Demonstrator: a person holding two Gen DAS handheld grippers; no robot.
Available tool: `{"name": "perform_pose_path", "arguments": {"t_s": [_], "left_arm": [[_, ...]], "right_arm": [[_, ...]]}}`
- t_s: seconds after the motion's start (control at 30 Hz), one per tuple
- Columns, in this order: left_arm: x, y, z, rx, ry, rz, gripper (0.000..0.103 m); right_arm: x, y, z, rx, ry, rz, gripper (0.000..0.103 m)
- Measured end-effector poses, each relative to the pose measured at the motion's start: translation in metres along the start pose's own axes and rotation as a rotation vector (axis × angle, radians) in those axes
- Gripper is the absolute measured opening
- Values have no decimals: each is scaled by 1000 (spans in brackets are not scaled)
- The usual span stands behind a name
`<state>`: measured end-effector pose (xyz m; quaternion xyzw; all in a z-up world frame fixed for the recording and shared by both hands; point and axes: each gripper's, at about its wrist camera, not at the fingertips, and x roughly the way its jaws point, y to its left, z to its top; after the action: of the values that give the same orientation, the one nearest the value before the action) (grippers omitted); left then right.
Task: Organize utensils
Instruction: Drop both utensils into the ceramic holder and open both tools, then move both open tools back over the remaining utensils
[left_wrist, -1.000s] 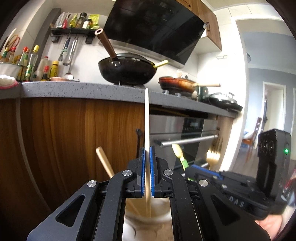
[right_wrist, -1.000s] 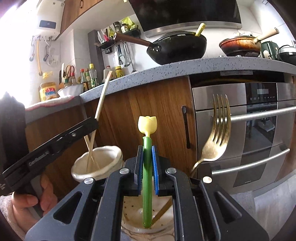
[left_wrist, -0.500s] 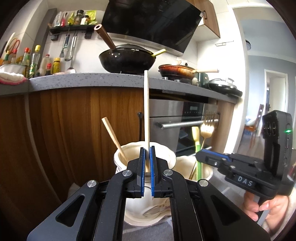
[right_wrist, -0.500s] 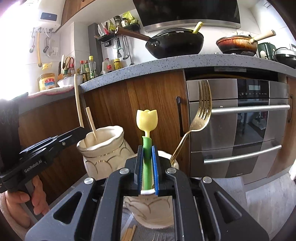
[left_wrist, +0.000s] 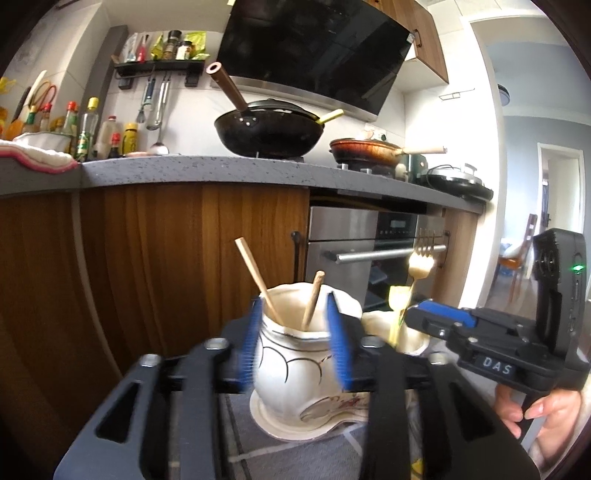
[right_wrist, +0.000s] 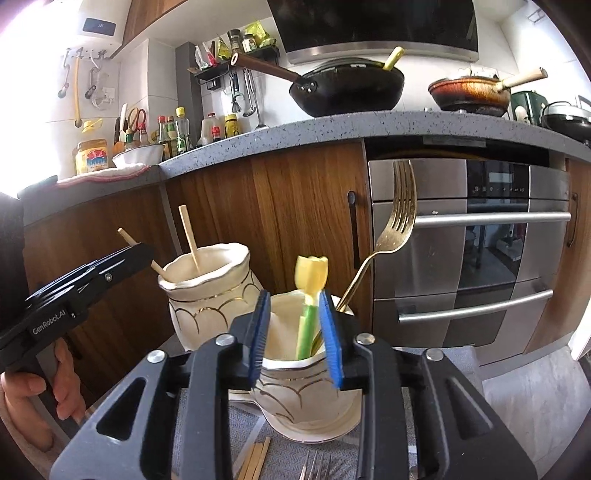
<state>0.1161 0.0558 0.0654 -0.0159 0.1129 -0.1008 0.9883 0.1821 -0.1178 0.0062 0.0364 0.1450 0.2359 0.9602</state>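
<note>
Now two chopsticks (left_wrist: 258, 280) in one jar (left_wrist: 295, 365), fork (right_wrist: 397, 218) plus tulip-topped utensil (right_wrist: 312, 295) in the other jar (right_wrist: 306, 391); both jaws wide, empty.

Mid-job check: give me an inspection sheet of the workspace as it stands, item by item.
Surface: grey mat under both jars.
Job's things: left jar holds two chopsticks; right jar holds the tulip-topped green utensil and gold fork.
Clutter: loose chopsticks and fork tines on the mat.
Grippers: left gripper open, astride its jar; right gripper open, empty.
Cables: nothing seen.
Surroundings: wood cabinets, oven, wok on the counter.
</note>
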Motion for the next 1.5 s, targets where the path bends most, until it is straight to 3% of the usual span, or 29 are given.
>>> {"name": "perform_pose_path", "arguments": {"t_s": [0.03,0.13,0.17,0.27,0.37,0.53,1.07,1.27,1.5], "left_arm": [[-3,0,0,0,-6,3,54],[-12,-2,-1,-1,-22,7,71],[-16,-2,-2,-2,-28,9,76],[-23,-4,-5,-10,-33,15,86],[-27,-4,-9,-19,-22,17,92],[-33,-10,-23,-19,29,47,93],[-62,-42,-54,17,143,60,97],[-55,-54,-71,22,262,48,97],[-42,-72,-94,48,445,64,97]], "right_arm": [[-5,0,0,-2,-10,-7,42],[-17,2,-2,0,-22,-13,49],[-21,2,-2,-1,-27,-20,56],[-35,5,-6,-6,-43,-32,74],[-49,7,-11,-22,-60,-60,84],[-72,8,-21,-39,-74,-91,94],[-110,-11,-49,-20,-38,-171,97],[-111,-19,-64,-30,19,-226,97],[-106,-37,-69,37,83,-225,97]]}}
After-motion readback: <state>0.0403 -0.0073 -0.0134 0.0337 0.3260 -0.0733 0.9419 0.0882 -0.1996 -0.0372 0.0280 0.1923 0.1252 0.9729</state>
